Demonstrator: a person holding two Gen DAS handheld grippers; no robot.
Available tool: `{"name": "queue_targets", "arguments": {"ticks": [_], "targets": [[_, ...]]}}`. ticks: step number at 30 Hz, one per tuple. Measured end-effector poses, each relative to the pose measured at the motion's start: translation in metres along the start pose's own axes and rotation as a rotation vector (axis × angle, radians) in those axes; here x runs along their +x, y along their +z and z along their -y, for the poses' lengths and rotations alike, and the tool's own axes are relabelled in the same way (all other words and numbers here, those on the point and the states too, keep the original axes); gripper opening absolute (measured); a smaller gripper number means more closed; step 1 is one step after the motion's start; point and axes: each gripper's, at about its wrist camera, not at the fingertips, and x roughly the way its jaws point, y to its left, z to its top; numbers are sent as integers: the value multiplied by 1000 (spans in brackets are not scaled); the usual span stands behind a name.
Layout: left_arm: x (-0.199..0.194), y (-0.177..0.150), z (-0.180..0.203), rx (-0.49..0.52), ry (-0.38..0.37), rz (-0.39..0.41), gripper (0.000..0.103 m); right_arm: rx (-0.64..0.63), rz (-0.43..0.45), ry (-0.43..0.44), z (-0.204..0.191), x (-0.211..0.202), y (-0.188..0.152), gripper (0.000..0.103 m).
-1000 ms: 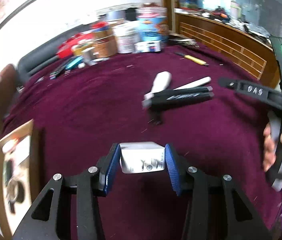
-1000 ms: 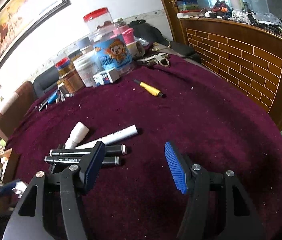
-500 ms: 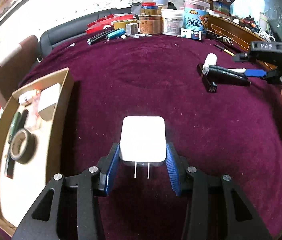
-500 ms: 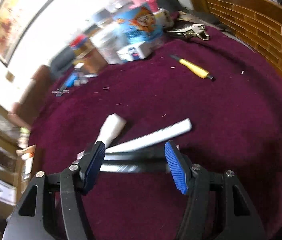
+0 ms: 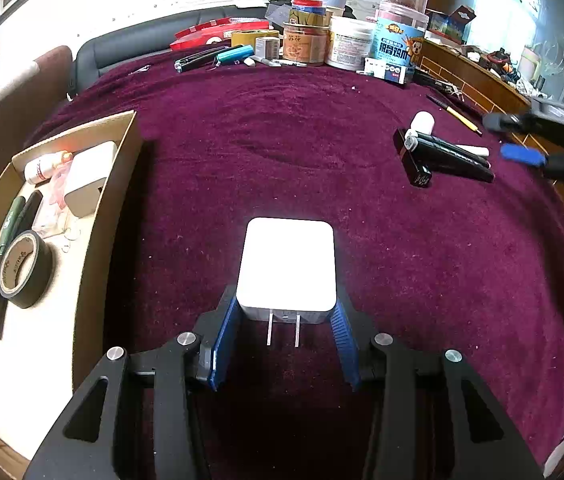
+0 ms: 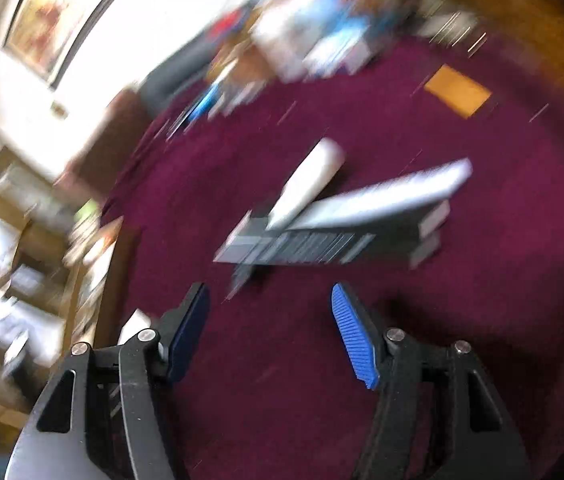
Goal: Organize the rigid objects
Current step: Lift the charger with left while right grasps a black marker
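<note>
The left gripper (image 5: 286,336) clamps one white plug adapter (image 5: 289,266) between its two blue pads (image 5: 223,344); the adapter's two prongs point back toward the camera, above the maroon tablecloth (image 5: 282,152). Just left stands one cardboard tray (image 5: 121,168) holding one roll of black tape (image 5: 23,268), one white block (image 5: 87,178) and one small bottle (image 5: 47,164). The right gripper (image 6: 269,332) is empty, jaws apart, near a blurred cluster of markers (image 6: 322,240); their count is unclear there. One yellow-handled tool (image 5: 460,118) lies beyond.
</note>
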Motion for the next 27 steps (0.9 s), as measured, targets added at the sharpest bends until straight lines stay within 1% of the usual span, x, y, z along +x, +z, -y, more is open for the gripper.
{"name": "queue_targets", "arguments": {"ticks": [1,2,3,5,6,7,8,9,10,11,12,13,14,15,16,17,18,19,20,22,24,26,27], "targets": [[0,0,1,5,6,-1,39,21,25,-47,9,2,8,64],[0,0,2,11,13,-2,39,54,26,-73,19,8,14,63],[0,0,2,13,16,-2,39,84,10,-70,25,14,17,63],[1,0,2,10,12,-2,39,139,-59,3,32,29,15,65],[0,0,1,8,9,-2,40,120,-40,10,28,27,13,65],[1,0,1,7,8,-2,40,105,-77,55,22,28,10,65],[1,0,2,9,11,-3,40,97,-124,123,17,31,5,65],[1,0,2,12,14,-3,40,89,-192,194,10,36,-1,65],[1,0,2,14,16,-4,40,65,-262,225,2,43,-11,65],[1,0,2,13,15,-3,40,32,-325,232,-8,48,-22,68],[0,0,1,9,11,-3,40,-46,-306,208,-22,42,-32,67],[0,0,1,7,8,-3,40,-80,-350,228,-29,43,-37,70],[0,0,1,8,8,-3,40,-90,-404,278,-34,44,-43,70],[0,0,1,10,11,-3,40,-85,-402,308,-37,40,-45,70],[1,0,1,15,17,-4,40,-93,-365,289,-38,34,-45,70],[1,0,1,17,19,-5,40,-118,-329,238,-41,30,-44,70],[1,0,1,18,20,-5,40,-169,-287,152,-46,27,-44,70],[1,0,1,17,19,-5,40,-199,-267,98,-50,26,-46,70],[1,0,0,16,17,-5,40,-221,-254,63,-54,27,-48,70],[1,0,1,19,22,-6,41,-268,-244,34,-65,26,-58,70],[3,1,5,31,40,-9,45,-327,-227,11,-82,26,-70,69],[5,4,7,27,53,-11,48,-385,-211,-2,-97,26,-72,67],[6,5,7,17,53,-12,49,-410,-202,-3,-106,23,-79,66]]}}
